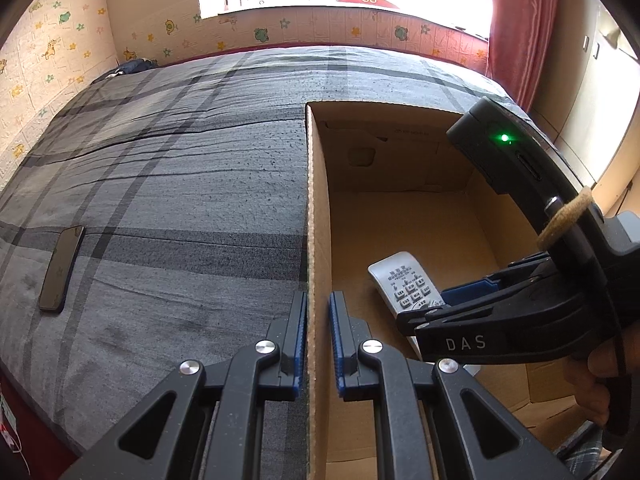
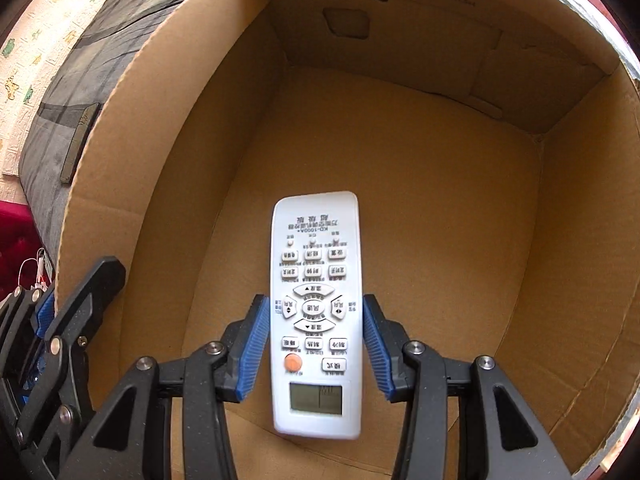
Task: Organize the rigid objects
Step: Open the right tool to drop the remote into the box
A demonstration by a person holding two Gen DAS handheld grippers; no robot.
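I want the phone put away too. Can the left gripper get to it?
Probably yes. The phone lies in the open on the bed, nothing over it. But the left gripper straddles the box wall and must let go first.
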